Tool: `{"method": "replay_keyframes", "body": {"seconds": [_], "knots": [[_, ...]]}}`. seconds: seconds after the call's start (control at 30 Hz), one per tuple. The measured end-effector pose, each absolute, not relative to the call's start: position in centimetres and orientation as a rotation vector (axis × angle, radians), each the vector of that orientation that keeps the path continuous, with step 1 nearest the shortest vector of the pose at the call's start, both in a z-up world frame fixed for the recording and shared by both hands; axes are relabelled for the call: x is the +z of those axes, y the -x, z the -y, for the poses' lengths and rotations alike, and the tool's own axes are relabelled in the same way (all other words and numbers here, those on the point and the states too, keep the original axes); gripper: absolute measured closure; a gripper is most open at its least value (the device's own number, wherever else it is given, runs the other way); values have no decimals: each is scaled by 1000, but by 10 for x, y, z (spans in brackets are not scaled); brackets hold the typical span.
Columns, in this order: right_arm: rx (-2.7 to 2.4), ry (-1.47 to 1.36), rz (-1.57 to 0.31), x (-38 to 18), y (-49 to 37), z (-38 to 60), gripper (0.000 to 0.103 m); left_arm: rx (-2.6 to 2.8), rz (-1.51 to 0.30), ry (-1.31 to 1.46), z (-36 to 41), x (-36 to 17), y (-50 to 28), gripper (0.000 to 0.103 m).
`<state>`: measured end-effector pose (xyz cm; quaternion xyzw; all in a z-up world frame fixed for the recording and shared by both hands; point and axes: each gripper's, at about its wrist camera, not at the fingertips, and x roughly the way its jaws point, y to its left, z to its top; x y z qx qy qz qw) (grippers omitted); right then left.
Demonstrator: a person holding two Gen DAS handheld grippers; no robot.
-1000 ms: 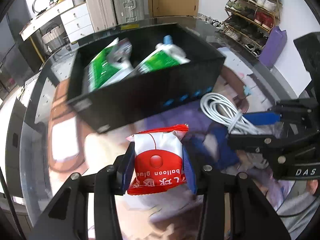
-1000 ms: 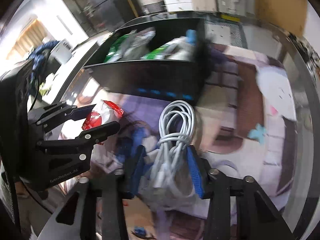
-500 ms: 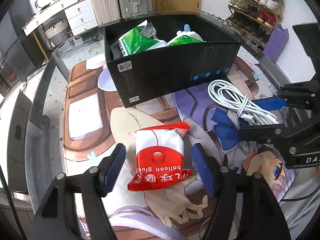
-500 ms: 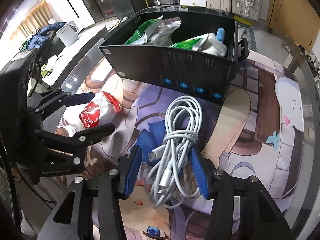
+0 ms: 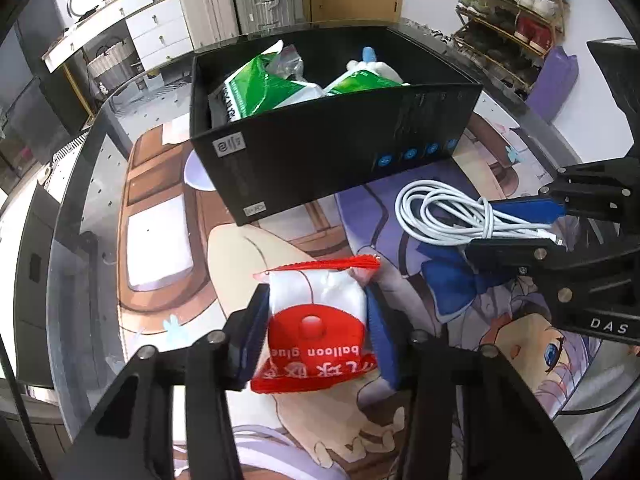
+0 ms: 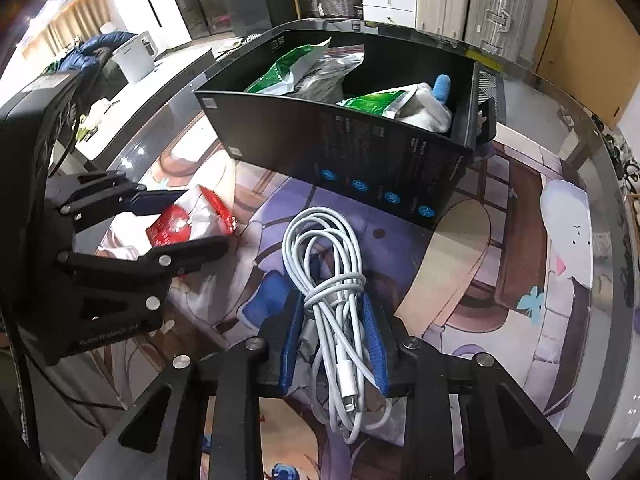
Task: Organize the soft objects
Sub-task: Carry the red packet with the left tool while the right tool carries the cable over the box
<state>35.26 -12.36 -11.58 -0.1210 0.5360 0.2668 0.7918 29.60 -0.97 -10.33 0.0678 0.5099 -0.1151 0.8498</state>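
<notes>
Left gripper: jaws closing, blue pads pressed on both sides of the red-and-white packet (printed "balloon glue", read upside down in the left wrist view). The packet sits between the pads above the printed desk mat, near the front wall of the black box. Whether the packet's lower edge touches the mat cannot be told.

Right gripper: jaws closing, blue pads clamped on the lower part of the coiled white cable. The cable's loop reaches forward toward the box; its connector end hangs below the pads. The loop appears to rest on the mat just in front of the box.

Box stands on the mat beyond both grippers, open top. Inside: two green-and-white pouches, a clear plastic bag beside the left pouch, and a white soft item with a blue tip at the right end.

The two grippers lie side by side, near but apart. Each shows in the other's view.
</notes>
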Motion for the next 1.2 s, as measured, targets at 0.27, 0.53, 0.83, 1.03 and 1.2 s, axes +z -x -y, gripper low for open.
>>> {"method": "replay_keyframes", "body": {"seconds": [0.27, 0.53, 0.83, 1.03, 1.2], "knots": [[578, 222, -1107, -99, -350, 130, 75, -257, -1050, -120, 6, -92, -293, 60], [595, 208, -1043, -72, -343, 132, 75, -255, -978, -111, 3, -65, -286, 60], [601, 181, -971, -46, -335, 131, 75, -259, -871, -111, 5, -34, -270, 60], [592, 163, -915, -27, -330, 133, 75, -250, -816, -137, 8, -20, -269, 60], [573, 137, -867, -10, -329, 137, 75, -232, -763, -117, 4, -6, -271, 60]]}}
